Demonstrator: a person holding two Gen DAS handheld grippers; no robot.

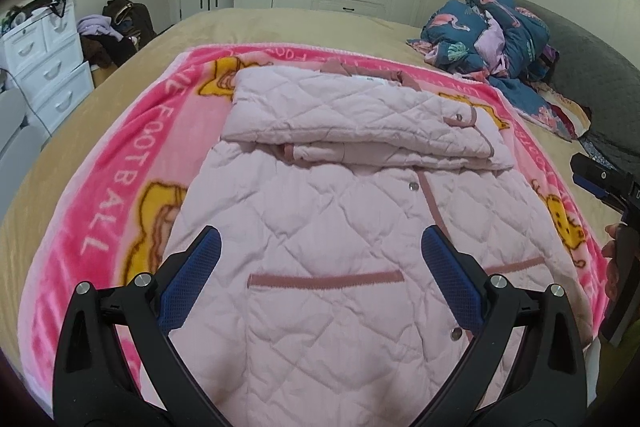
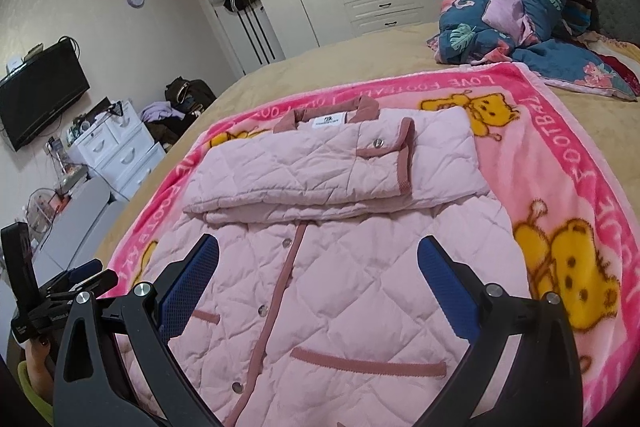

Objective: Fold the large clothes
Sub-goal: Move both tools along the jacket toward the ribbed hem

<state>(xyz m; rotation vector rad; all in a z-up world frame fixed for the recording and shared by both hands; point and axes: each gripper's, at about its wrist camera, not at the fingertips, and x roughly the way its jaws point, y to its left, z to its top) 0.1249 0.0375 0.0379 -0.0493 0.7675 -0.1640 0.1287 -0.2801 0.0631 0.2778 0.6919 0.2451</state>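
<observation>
The left claw (image 1: 320,259) and right claw (image 2: 318,267) hover with blue-padded fingers spread wide and nothing between them, just above the lower half of a pale pink quilted jacket (image 1: 320,227). The jacket lies front-up, snaps fastened, on a bright pink cartoon-bear blanket (image 2: 560,155) spread across a tan bed (image 1: 280,23), both sleeves folded flat across its chest below the collar. A rumpled blue flamingo-print quilt (image 2: 520,11) is heaped at the bed's far corner, well apart from the jacket.
</observation>
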